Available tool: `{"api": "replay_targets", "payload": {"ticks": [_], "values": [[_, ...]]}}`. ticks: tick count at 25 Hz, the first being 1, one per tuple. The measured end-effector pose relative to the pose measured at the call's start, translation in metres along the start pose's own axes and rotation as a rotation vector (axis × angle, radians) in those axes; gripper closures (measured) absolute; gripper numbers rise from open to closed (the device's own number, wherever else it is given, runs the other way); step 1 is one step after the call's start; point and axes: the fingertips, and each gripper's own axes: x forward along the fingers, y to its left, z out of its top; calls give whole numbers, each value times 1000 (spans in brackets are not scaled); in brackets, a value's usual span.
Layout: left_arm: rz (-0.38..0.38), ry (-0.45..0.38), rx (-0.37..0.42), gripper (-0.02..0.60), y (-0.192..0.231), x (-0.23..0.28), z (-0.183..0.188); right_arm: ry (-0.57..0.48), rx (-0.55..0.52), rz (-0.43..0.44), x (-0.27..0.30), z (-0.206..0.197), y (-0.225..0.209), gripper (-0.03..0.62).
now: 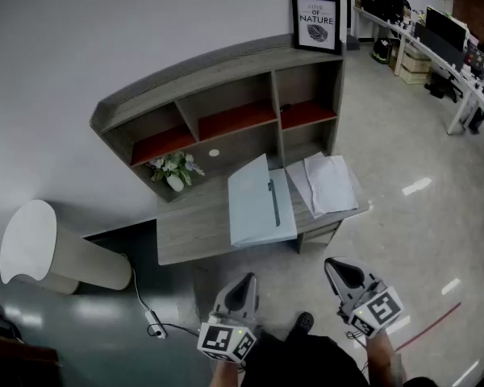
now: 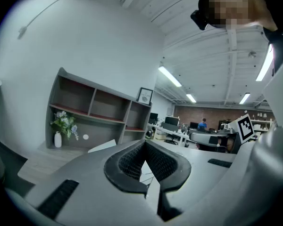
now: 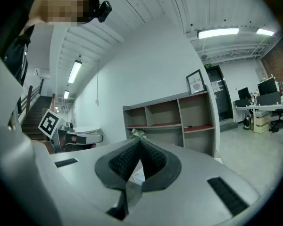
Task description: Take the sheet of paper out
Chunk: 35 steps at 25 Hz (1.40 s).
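Note:
A light blue folder (image 1: 258,208) lies on the grey desk (image 1: 185,228), with a dark clip or pen (image 1: 273,202) along its right side. Loose white sheets of paper (image 1: 324,184) lie just right of it, near the desk's right end. Both grippers hover short of the desk's front edge, over the floor. My left gripper (image 1: 246,280) (image 2: 144,143) is shut and empty, pointing at the desk. My right gripper (image 1: 333,266) (image 3: 138,141) is also shut with nothing between its jaws. The folder's pale edge (image 2: 102,146) shows just beyond the left jaws.
The desk carries a hutch of shelves (image 1: 226,103) with a framed picture (image 1: 316,22) on top and a small plant in a white vase (image 1: 175,173). A white rounded stand (image 1: 44,252) is at the left, with a power strip and cable (image 1: 155,325) on the floor. Office desks with monitors (image 1: 436,35) stand far right.

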Motion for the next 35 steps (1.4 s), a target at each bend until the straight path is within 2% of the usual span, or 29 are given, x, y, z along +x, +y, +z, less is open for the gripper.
{"api": "replay_targets", "payload": {"ticks": [8, 12, 16, 20, 25, 35], "values": [[-3, 3, 8, 569, -9, 3, 0, 3, -2, -7, -7, -2, -4, 582], [-1, 9, 15, 569, -12, 6, -3, -3, 72, -6, -9, -6, -10, 582], [7, 32, 27, 569, -17, 10, -12, -17, 75, -35, -17, -6, -16, 582], [17, 57, 17, 569, -21, 16, -25, -13, 73, -26, -21, -11, -17, 582], [15, 120, 33, 569, -23, 28, -48, 0, 78, -31, -22, -20, -18, 581], [-8, 187, 63, 568, 2, 66, -70, 43, 93, -67, 0, -30, -27, 580]]}}
